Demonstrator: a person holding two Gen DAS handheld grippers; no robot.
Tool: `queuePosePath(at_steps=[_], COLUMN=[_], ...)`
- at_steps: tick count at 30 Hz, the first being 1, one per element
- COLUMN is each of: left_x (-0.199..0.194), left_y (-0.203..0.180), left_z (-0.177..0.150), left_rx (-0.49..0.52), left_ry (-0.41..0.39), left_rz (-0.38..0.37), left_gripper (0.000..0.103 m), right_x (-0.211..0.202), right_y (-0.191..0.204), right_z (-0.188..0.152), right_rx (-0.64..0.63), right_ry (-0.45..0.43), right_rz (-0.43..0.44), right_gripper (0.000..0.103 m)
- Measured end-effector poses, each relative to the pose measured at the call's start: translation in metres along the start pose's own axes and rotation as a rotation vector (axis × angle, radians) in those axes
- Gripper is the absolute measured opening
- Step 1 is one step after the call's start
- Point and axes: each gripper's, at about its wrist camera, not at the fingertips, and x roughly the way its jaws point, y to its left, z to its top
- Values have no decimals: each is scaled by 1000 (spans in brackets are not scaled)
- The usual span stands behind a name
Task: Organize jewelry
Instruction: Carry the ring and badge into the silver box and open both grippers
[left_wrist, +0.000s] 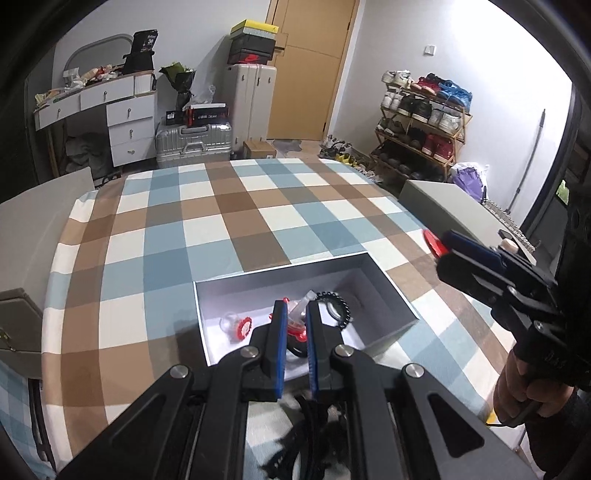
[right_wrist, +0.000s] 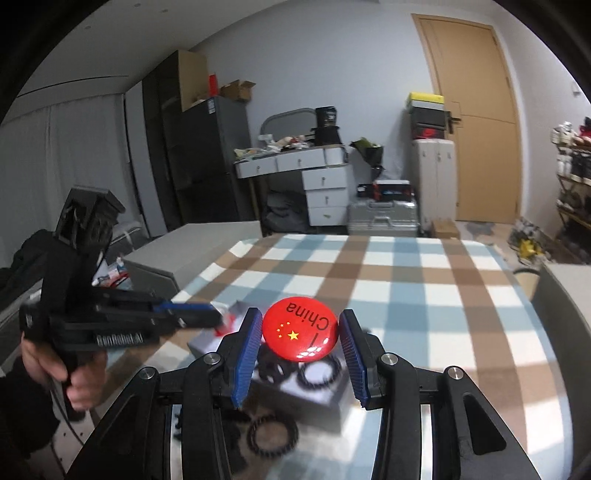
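Note:
My right gripper (right_wrist: 301, 332) is shut on a round red "China" badge (right_wrist: 300, 328) and holds it above the table; it shows at the right of the left wrist view (left_wrist: 441, 245) with the badge's red edge (left_wrist: 433, 243). My left gripper (left_wrist: 295, 314) hangs over a grey open box (left_wrist: 384, 291), jaws narrowly apart around a clear and red trinket (left_wrist: 296, 314); whether they grip it I cannot tell. In the box lie a red-capped clear piece (left_wrist: 236, 325) and a black coil hair tie (left_wrist: 334, 306). Black coil ties (right_wrist: 314, 373) also show below the badge.
The table carries a blue, brown and white checked cloth (left_wrist: 221, 221). A black coil tie (right_wrist: 267, 435) and black cord (left_wrist: 314, 417) lie in front of the box. Grey box lids (left_wrist: 450, 206) stand at the table's sides. Drawers, suitcases and a shoe rack (left_wrist: 421, 122) stand behind.

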Motion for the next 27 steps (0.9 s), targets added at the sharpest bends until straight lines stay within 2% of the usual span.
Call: queuePosePath(at_steps=[13, 17, 22, 23, 24, 25, 27], left_x=[33, 35, 36, 35, 36, 38, 36], left_y=[12, 12, 12, 11, 11, 11, 12], left_z=[0, 1, 2, 1, 2, 3, 2], left_rx=[-43, -52, -55, -54, -53, -55, -64], left_ry=[71, 83, 88, 93, 99, 106, 121], left_rz=[-38, -66, -90, -93, -85, -75, -106], left_gripper=[5, 5, 5, 7, 13, 18, 42], right_x=[73, 79, 82, 82, 82, 82, 76], right_y=[-18, -18, -9, -8, -9, -10, -12], right_z=[-15, -19, -25, -26, -27, -28, -28], right_rx=[73, 73, 9, 4, 2, 4, 20], right_ry=[140, 168, 182, 180, 179, 184, 190], right_rz=[79, 95, 62, 51, 38, 27, 22], right_gripper=[42, 42, 42, 42, 44, 48, 53])
